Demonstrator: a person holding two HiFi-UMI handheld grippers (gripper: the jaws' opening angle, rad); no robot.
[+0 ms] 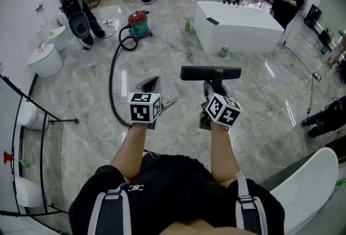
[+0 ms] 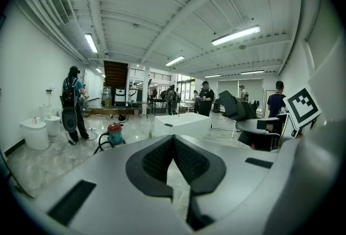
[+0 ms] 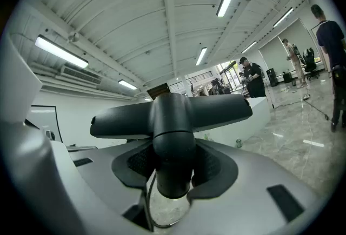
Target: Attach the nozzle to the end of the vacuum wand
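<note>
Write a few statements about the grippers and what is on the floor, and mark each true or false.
1. The right gripper is closed on the black nozzle. True.
2. The left gripper grips the vacuum hose. False: its jaws are together with nothing between them.
3. The vacuum cleaner stands on top of the white block. False: it stands on the floor, to the block's left in the head view.
4. A green bottle stands on the floor near the white block. True.
</note>
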